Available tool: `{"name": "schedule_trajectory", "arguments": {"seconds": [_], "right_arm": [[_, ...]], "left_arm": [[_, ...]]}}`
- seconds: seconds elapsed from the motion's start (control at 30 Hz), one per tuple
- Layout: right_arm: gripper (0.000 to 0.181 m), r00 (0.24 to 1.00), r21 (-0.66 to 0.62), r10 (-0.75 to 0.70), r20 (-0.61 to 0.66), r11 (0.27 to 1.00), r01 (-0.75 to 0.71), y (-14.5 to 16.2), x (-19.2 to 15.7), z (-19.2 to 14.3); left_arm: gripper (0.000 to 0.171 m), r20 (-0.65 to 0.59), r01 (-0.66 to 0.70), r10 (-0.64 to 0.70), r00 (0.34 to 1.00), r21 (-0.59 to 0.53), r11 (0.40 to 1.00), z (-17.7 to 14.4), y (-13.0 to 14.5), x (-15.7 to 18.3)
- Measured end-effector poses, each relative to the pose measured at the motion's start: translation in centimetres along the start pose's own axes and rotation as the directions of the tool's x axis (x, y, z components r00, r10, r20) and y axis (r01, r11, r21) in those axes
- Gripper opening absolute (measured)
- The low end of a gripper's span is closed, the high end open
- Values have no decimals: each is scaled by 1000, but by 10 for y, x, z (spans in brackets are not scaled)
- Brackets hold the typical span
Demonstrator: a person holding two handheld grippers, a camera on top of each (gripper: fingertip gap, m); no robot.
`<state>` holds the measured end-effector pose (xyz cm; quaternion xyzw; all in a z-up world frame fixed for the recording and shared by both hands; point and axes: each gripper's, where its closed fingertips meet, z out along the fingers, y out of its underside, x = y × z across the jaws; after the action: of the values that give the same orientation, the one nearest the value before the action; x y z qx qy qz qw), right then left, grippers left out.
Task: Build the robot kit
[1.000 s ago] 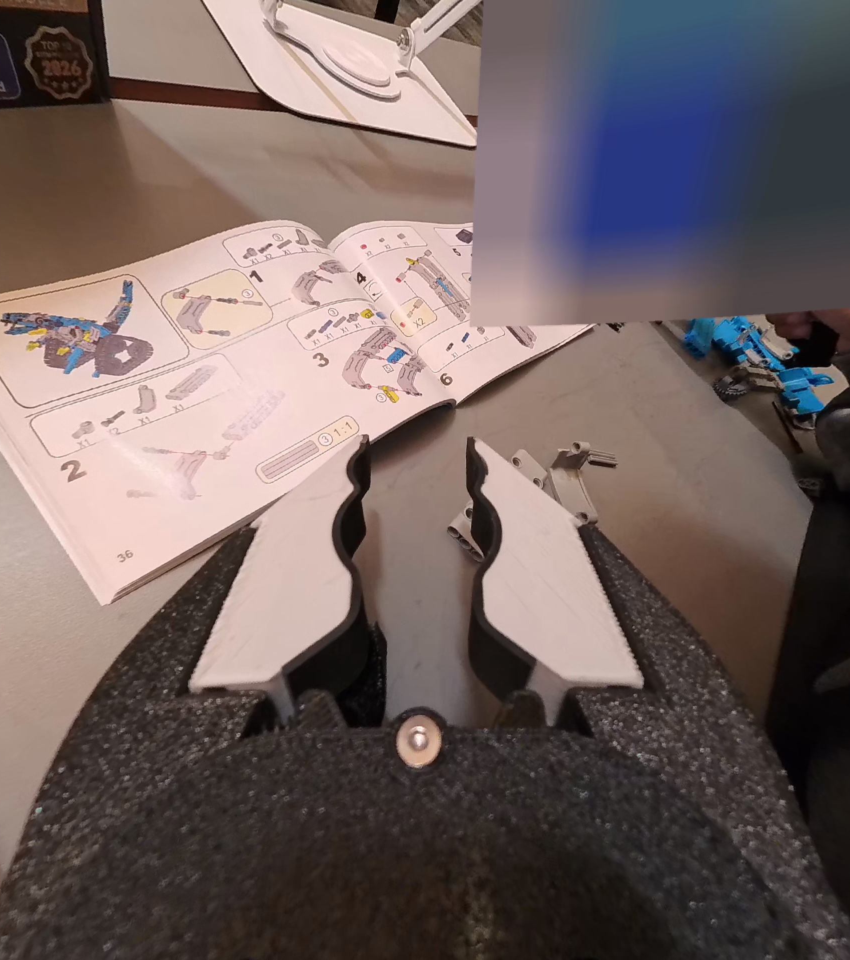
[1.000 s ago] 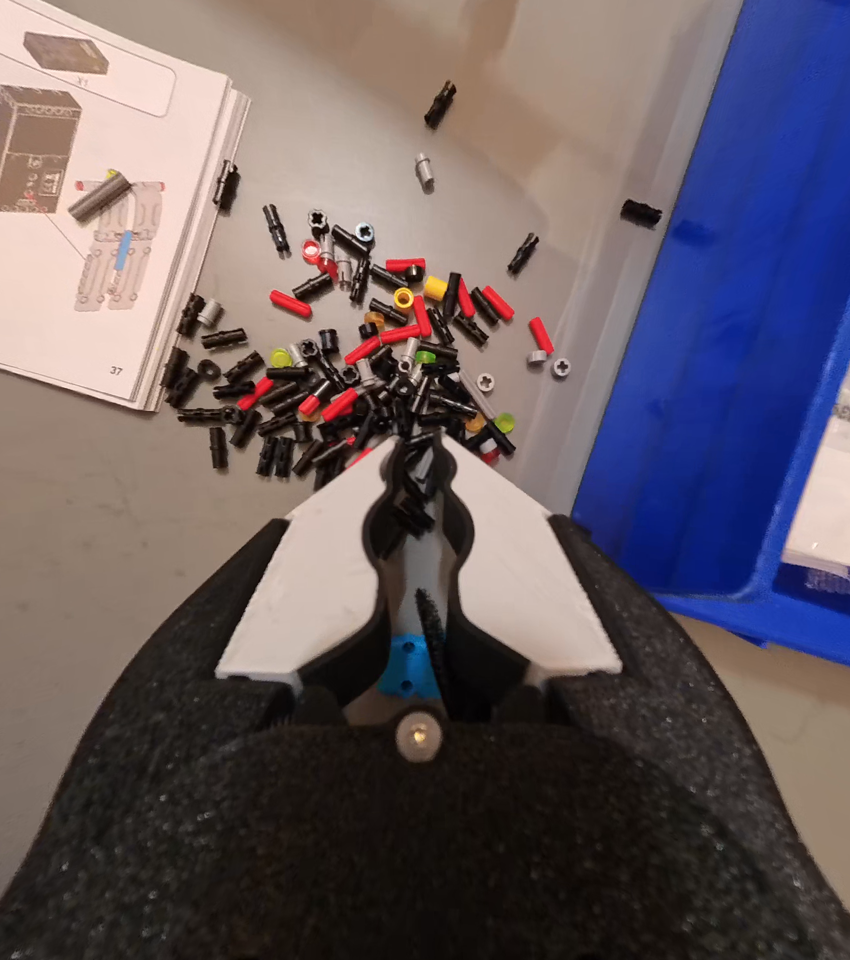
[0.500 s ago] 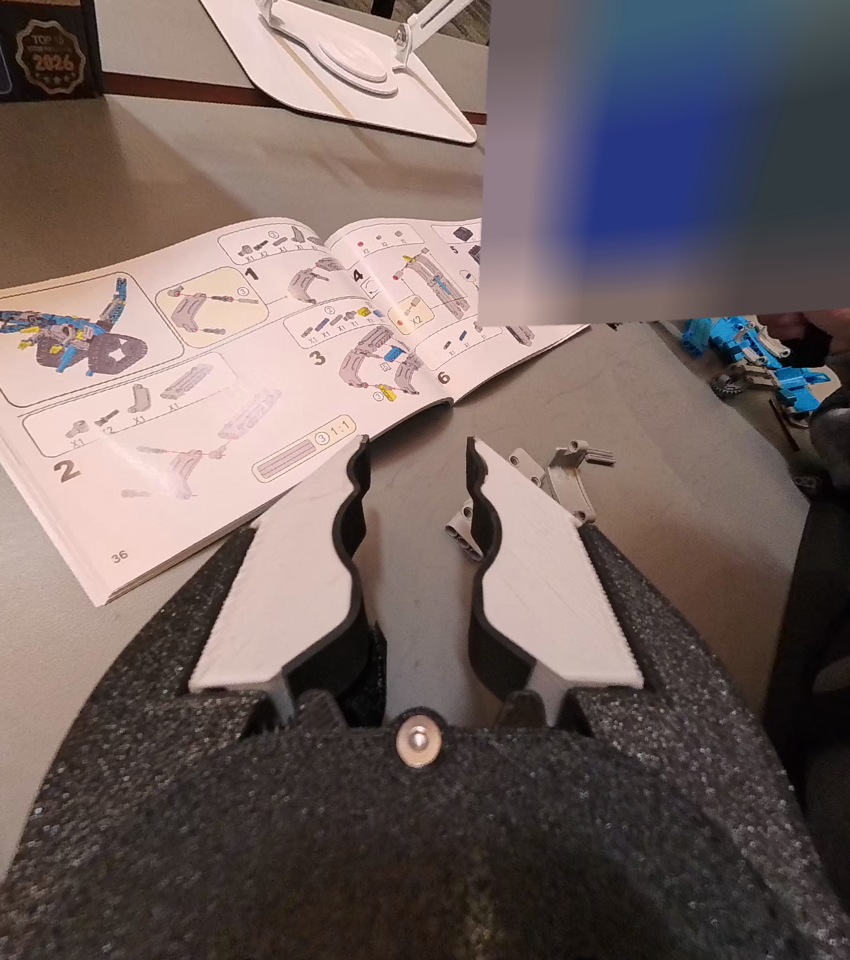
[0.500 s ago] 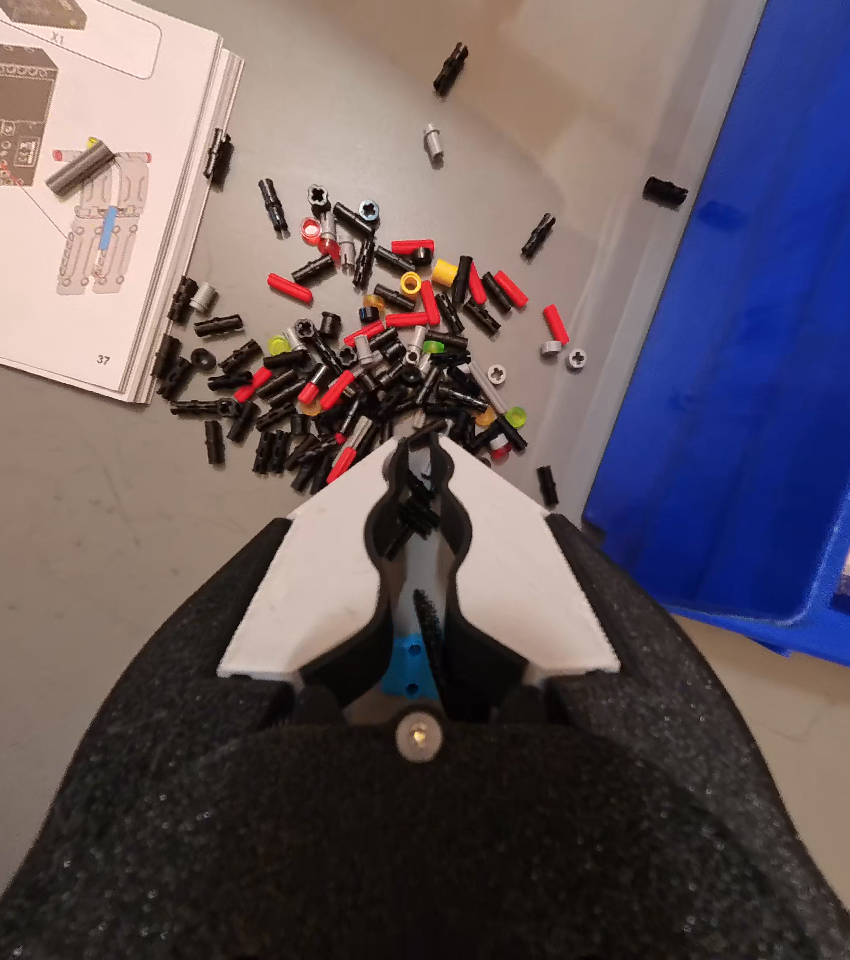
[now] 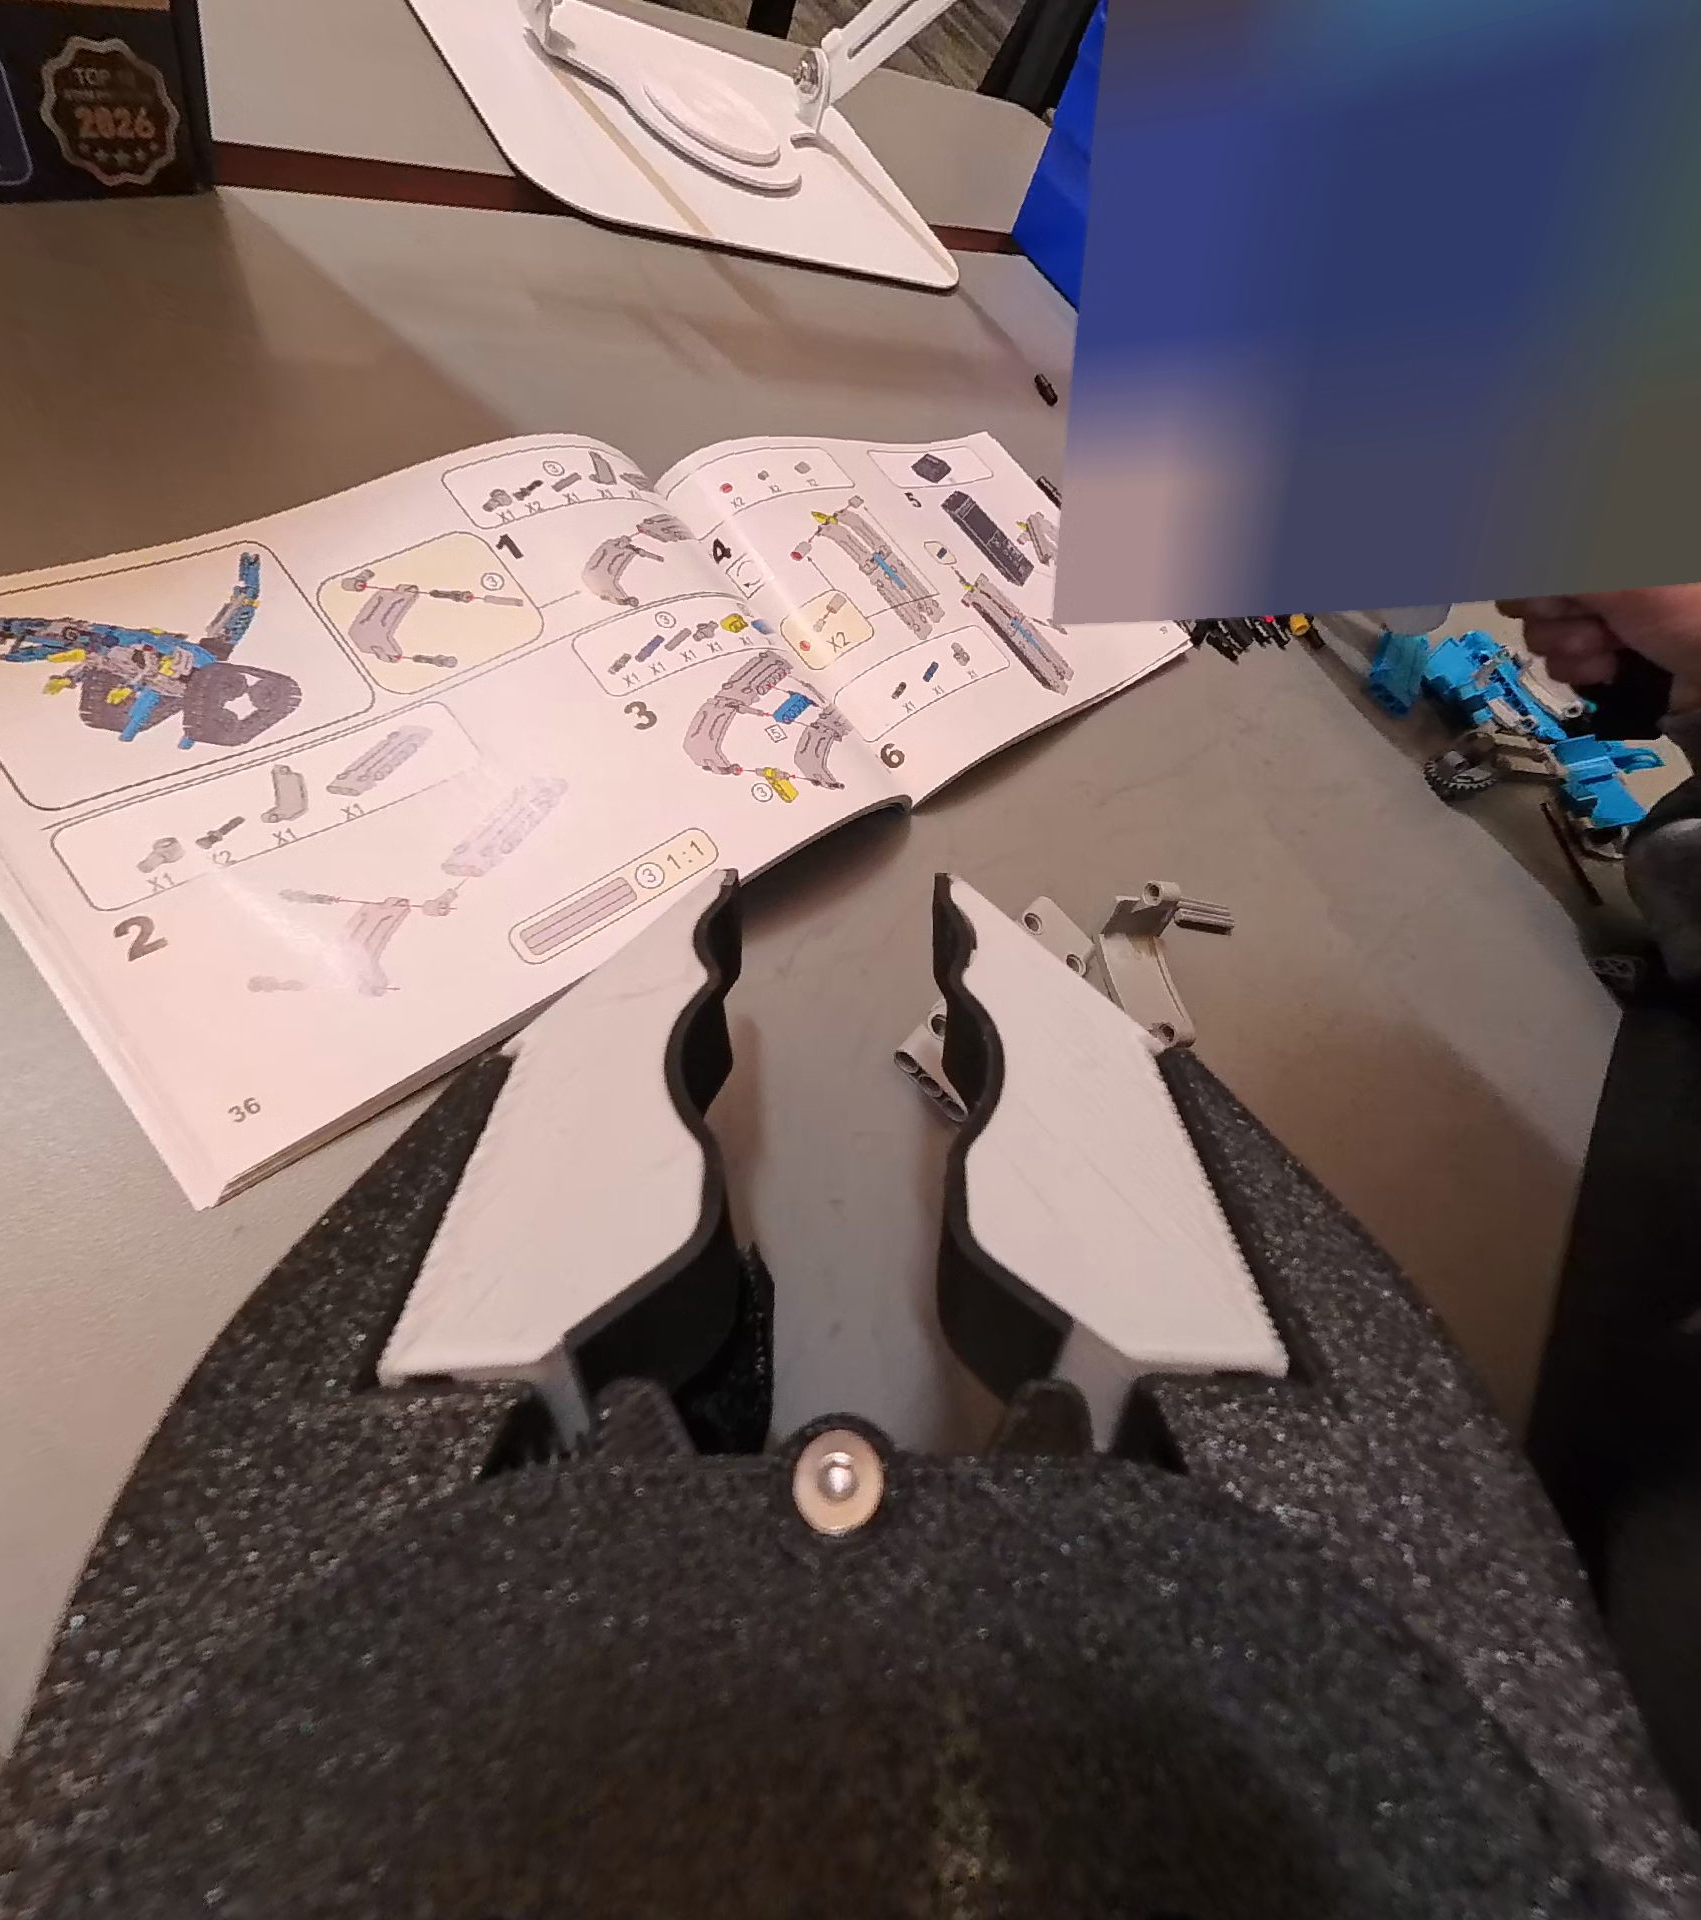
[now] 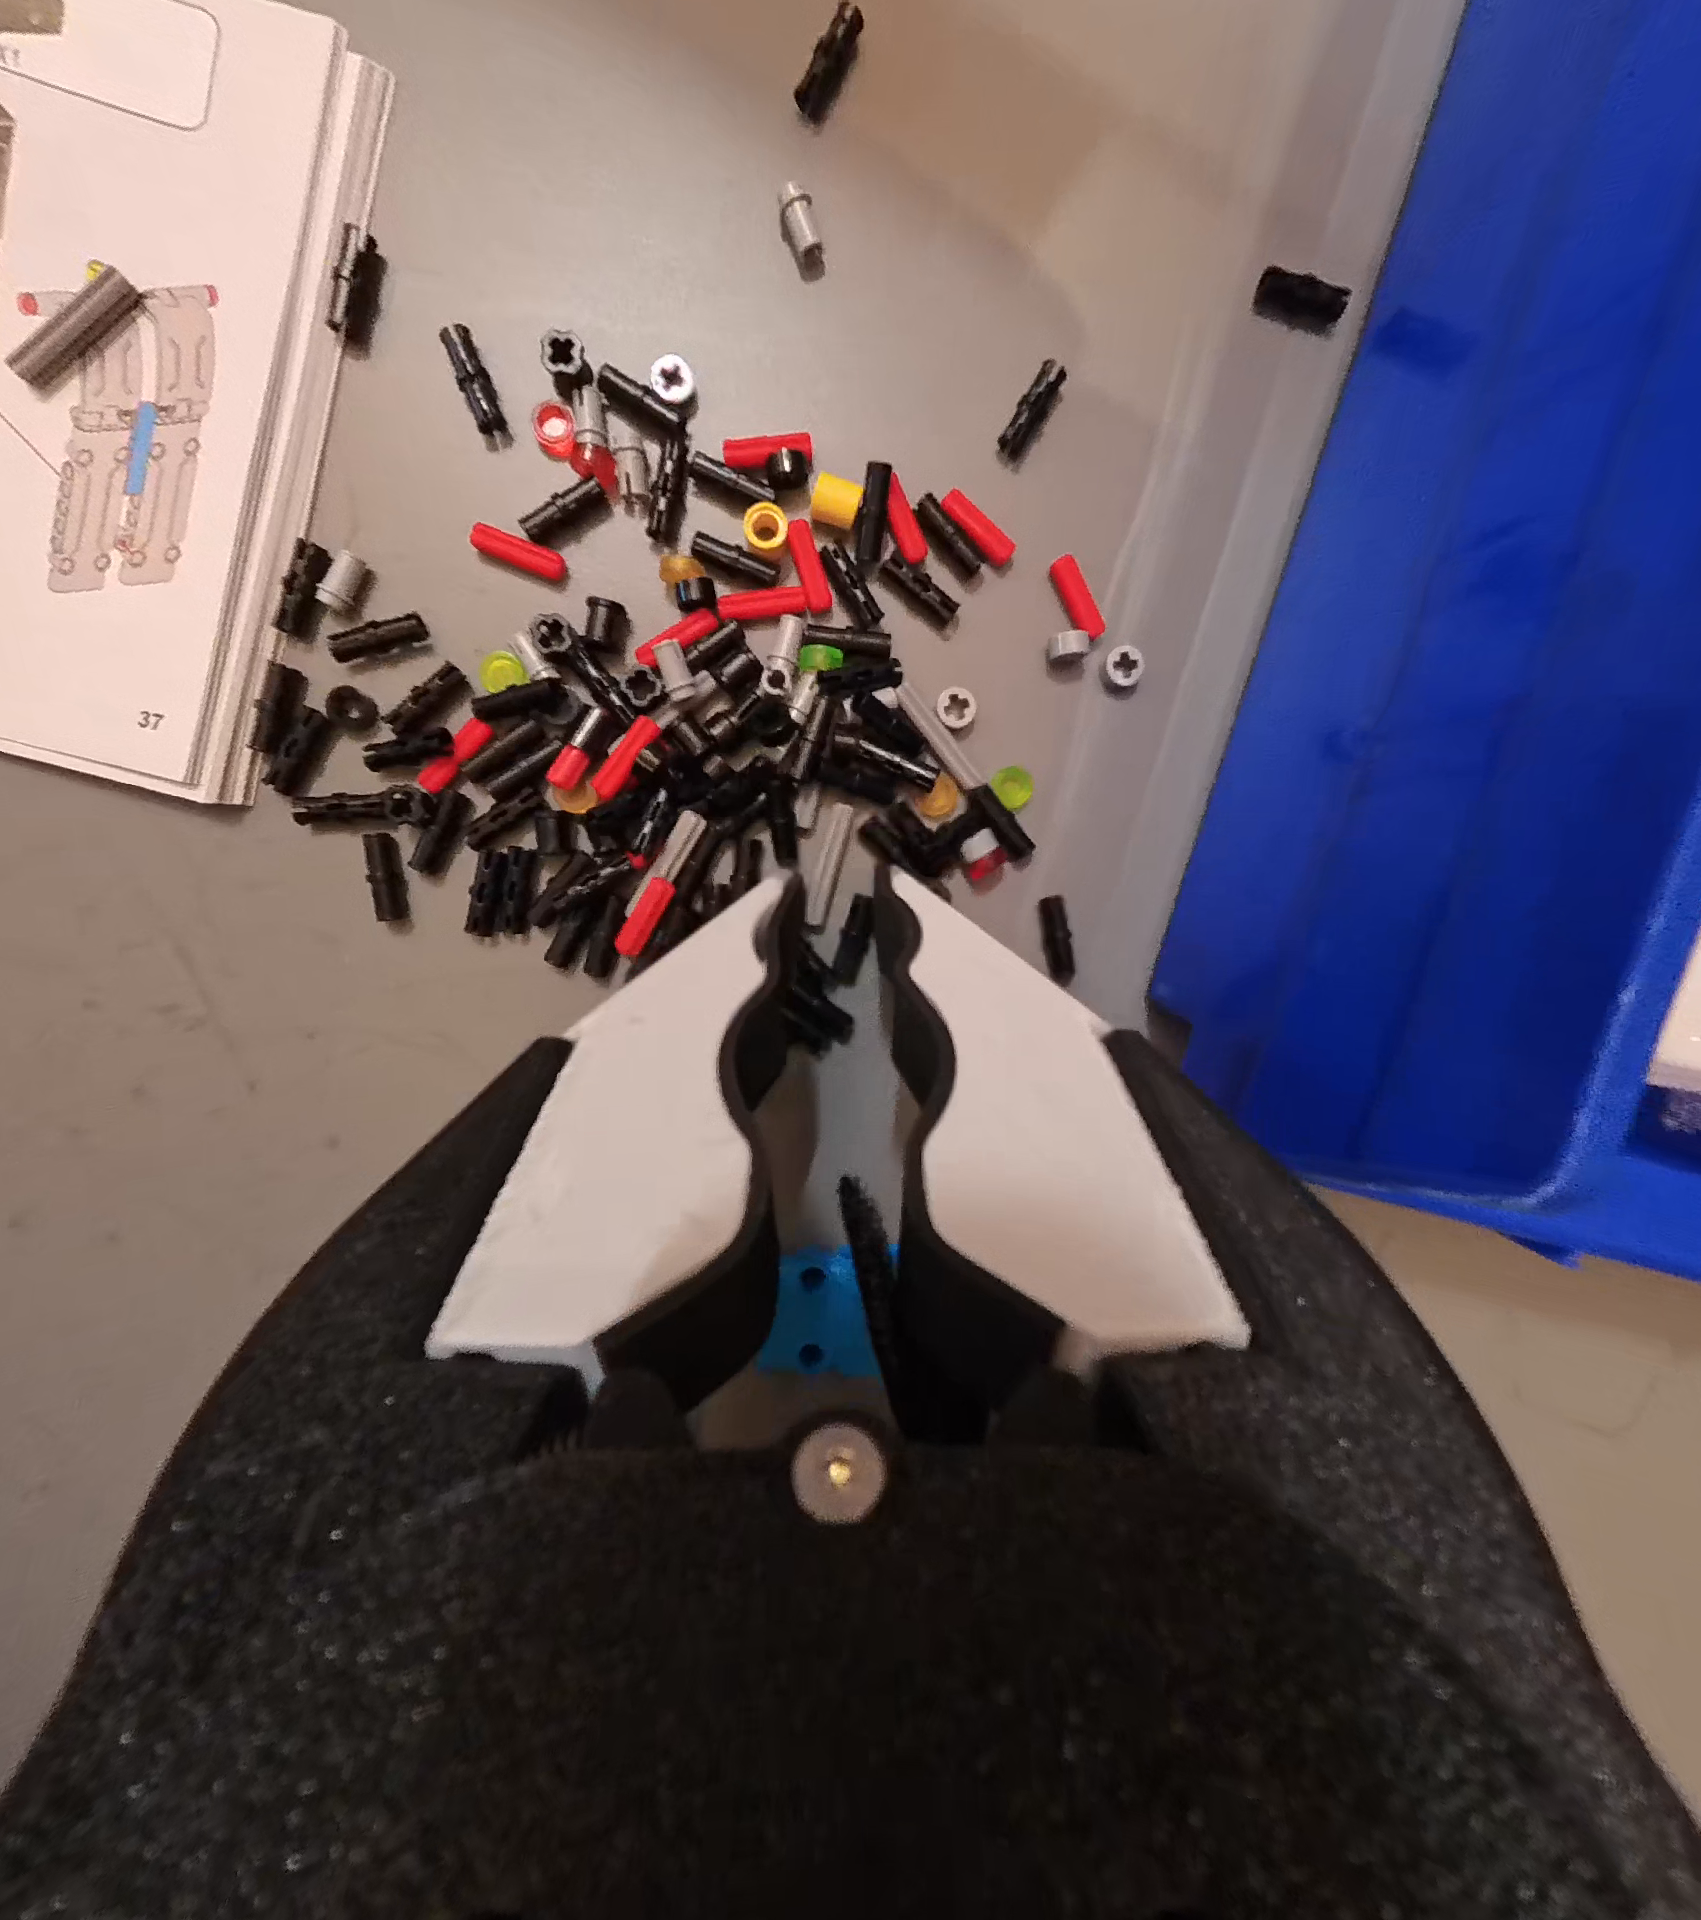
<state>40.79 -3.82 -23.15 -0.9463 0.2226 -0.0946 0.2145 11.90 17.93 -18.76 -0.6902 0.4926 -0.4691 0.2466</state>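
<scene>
Right tool [image 6: 835, 894] nearly closed over pins [image 6: 721, 665] (mostly black) | left tool [image 5: 835, 904] parted, empty

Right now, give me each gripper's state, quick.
Left gripper: open, empty, beside grey beam pieces.
Right gripper: nearly closed over the pin pile; cannot tell if it grips one.

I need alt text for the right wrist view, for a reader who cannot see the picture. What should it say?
The right tool, its fingers nearly closed with a small gap, points down at the near edge of a pile of small black, red and grey building pins on a grey table. An open instruction booklet lies to the left, a blue bin to the right.
</scene>
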Motion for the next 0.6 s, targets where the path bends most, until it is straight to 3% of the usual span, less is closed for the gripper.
{"name": "schedule_trajectory", "arguments": {"seconds": [0.47,0.6], "right_arm": [[2,998,18,12,61,1000,-13,-1,-5,1],[2,999,41,-25,32,999,23,-9,-3,-17]], "left_arm": [[36,3,-3,3,1000,-4,1000,1,1,0],[36,19,-27,27,999,-3,1000,1,-1,-1]]}}
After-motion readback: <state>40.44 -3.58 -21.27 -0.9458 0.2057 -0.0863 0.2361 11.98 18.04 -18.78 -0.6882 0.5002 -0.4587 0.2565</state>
